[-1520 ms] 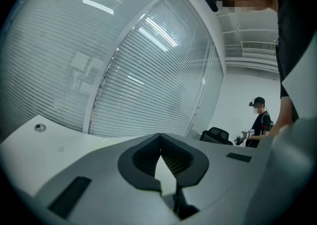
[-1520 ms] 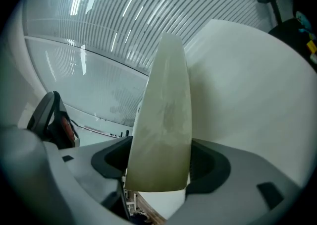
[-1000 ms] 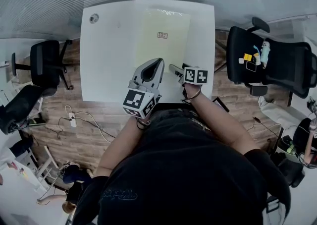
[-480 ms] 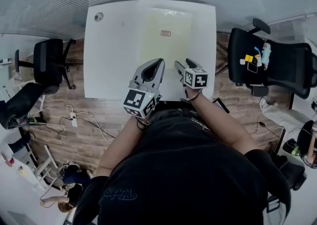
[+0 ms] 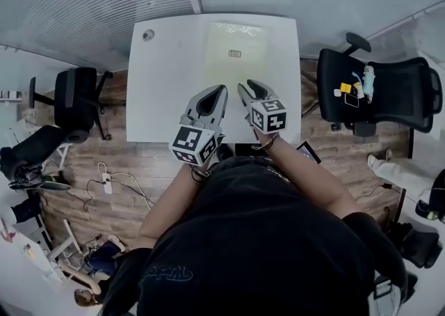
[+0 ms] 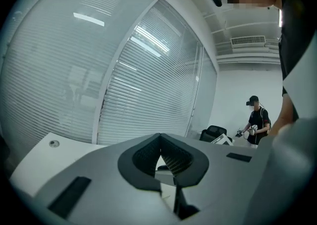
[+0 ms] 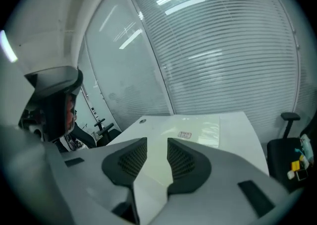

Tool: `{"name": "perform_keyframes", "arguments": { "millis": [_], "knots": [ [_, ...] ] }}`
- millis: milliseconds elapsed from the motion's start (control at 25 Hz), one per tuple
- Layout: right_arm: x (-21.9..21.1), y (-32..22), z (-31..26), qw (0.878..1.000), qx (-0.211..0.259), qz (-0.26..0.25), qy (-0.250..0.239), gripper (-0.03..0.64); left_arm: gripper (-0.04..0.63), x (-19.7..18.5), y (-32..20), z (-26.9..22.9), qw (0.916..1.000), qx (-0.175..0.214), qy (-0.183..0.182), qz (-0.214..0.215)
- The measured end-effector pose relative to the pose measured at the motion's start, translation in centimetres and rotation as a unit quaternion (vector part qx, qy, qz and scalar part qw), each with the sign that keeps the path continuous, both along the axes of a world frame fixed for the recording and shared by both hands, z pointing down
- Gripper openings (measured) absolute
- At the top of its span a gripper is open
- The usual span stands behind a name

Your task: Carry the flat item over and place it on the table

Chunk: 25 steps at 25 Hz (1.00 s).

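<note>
- Flat sheet (image 5: 233, 57), pale yellow and see-through with a small label (image 5: 235, 53), lies flat on the white table (image 5: 167, 78). It is ahead of and below both grippers, and neither touches it.
- Left of the left gripper and off the table stands a black office chair (image 5: 76, 99).
- Left gripper (image 5: 221, 89) hangs over the table's near edge, at the sheet's near left corner. In the left gripper view its jaws (image 6: 159, 138) meet at the tips with nothing between them.
- Right gripper (image 5: 251, 85) is just beside the left one, over the sheet's near end. Its jaws are closing and a narrow gap is left. In the right gripper view (image 7: 157, 142) the sheet (image 7: 198, 132) shows through that gap on the table beyond, not between the pads.
- Right of the right gripper is a second black chair (image 5: 375, 92) with small items on its seat.
- Since a second ago the right gripper has moved from the table's near right edge in toward the left gripper, and its wide jaws have narrowed. The left gripper and the sheet are where they were.
</note>
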State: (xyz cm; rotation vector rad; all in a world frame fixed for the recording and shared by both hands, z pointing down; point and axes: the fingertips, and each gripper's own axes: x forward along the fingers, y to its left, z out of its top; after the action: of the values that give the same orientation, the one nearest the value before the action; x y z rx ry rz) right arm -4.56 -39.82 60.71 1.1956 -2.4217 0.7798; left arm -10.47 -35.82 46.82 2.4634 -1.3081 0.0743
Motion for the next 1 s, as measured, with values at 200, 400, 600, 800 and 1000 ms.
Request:
{"name": "perform_keyframes", "arguments": {
  "millis": [200,400,600,800,1000],
  "knots": [
    [-2.5,2.0,-6.1,0.995,0.095,-0.036,0.0,0.056,0.014,-0.8,1.8,-1.7,0.9996,0.025,-0.008,0.006],
    [-4.9,3.7,-10.8,0.985,0.163,-0.059,0.001,0.034,0.014,-2.2,3.1,-3.0,0.999,0.043,-0.015,0.007],
    [-6.6,5.4,-12.7,0.98,0.185,-0.067,-0.005,0.023,0.014,-3.4,4.6,-3.6,0.9987,0.049,-0.015,0.005],
    [-7.2,6.8,-13.3,0.98,0.188,-0.064,-0.012,0.023,0.014,-4.5,5.7,-3.4,0.9989,0.046,-0.01,0.003],
    [-6.5,8.3,-13.5,0.979,0.192,-0.066,-0.011,0.021,0.014,-3.9,6.7,-3.3,0.999,0.044,-0.004,0.004]
  ]
}}
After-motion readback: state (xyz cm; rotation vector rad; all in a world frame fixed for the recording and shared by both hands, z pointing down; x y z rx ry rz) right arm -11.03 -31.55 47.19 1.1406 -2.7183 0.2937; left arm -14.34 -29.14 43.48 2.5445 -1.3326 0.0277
